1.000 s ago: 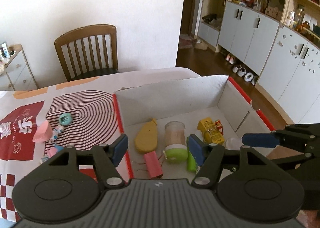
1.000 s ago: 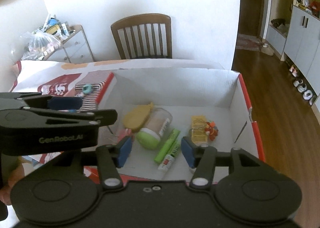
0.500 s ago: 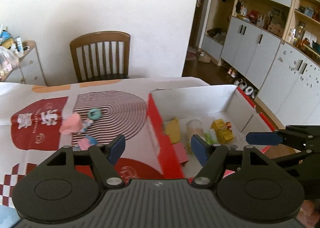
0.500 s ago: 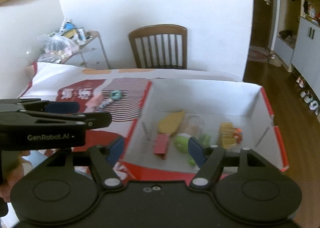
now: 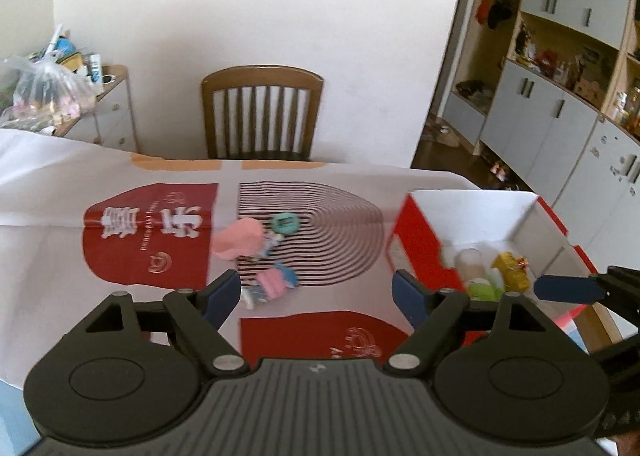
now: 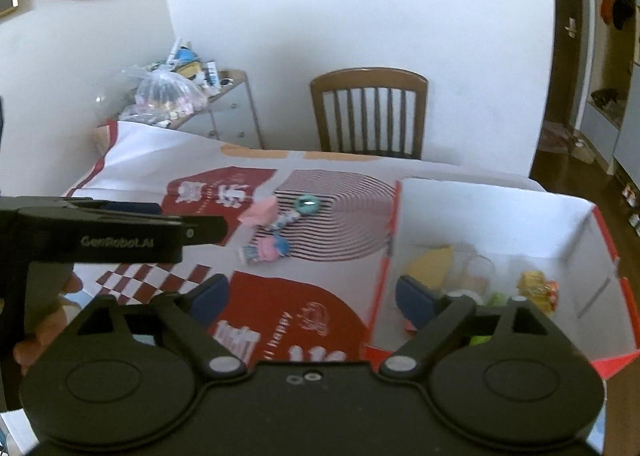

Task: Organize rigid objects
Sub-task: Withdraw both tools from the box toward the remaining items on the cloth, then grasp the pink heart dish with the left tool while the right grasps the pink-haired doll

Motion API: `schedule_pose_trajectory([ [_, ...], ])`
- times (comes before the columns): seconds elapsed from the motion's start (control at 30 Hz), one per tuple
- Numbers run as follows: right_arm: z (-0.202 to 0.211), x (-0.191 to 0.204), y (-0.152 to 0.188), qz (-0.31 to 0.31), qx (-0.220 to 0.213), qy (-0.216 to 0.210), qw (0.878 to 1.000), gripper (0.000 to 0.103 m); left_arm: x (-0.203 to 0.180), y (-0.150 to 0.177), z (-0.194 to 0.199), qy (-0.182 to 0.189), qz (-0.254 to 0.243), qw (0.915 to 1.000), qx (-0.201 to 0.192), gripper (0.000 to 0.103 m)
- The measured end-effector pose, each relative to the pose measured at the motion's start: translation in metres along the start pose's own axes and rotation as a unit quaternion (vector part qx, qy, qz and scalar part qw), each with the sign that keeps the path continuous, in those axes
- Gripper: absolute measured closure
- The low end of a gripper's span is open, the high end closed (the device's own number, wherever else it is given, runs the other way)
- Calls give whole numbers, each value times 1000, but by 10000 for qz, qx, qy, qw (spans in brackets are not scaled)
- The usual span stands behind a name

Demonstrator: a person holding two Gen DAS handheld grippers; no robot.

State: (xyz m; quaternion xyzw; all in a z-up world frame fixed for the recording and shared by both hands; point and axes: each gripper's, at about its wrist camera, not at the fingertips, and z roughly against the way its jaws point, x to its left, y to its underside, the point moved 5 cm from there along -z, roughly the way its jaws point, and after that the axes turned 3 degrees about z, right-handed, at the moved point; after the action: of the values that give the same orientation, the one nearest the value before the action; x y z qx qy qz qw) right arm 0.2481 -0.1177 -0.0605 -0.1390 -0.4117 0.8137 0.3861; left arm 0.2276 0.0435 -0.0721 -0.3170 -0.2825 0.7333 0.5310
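A red-and-white cardboard box (image 5: 420, 252) (image 6: 500, 224) stands on the right of the table with a clear cup (image 5: 468, 260), a yellow packet (image 5: 512, 274), a green item (image 5: 482, 288) and a yellow piece (image 6: 430, 266) inside. Left of it on the cloth lie a pink object (image 5: 236, 238) (image 6: 260, 210), a teal round toy (image 5: 285, 222) (image 6: 306, 205) and a small pink-blue toy (image 5: 276, 282) (image 6: 270, 247). My left gripper (image 5: 316, 296) hangs above the cloth, its jaws opening with nothing between them. My right gripper (image 6: 312, 298) hangs by the box's left wall, its jaws opening and empty.
A patterned red-and-white tablecloth (image 5: 148, 232) covers the table. A wooden chair (image 5: 262, 112) stands behind it against a white wall. A side cabinet with a plastic bag (image 5: 44, 96) is at the left, grey cupboards (image 5: 560, 116) at the right.
Both grippers have moved left, away from the box, and the loose toys have come toward the centre of both views. The jaws of both stand wider apart than before.
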Motion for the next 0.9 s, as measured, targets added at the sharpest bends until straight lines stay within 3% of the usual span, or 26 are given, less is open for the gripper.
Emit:
schedule_pose_trajectory([
  [0.13,-12,22,-2,151,-64,-97,9998,2,26,-2,-7,-95,118,9999,5,20],
  [0.43,-48,51,-6,301,-46,-157,9994,0,67,-11,-38,-137,239,9996,53,20],
  [0.9,-126,64,-6,517,304,-240,9979,0,92,-28,-129,105,151,9981,594,20],
])
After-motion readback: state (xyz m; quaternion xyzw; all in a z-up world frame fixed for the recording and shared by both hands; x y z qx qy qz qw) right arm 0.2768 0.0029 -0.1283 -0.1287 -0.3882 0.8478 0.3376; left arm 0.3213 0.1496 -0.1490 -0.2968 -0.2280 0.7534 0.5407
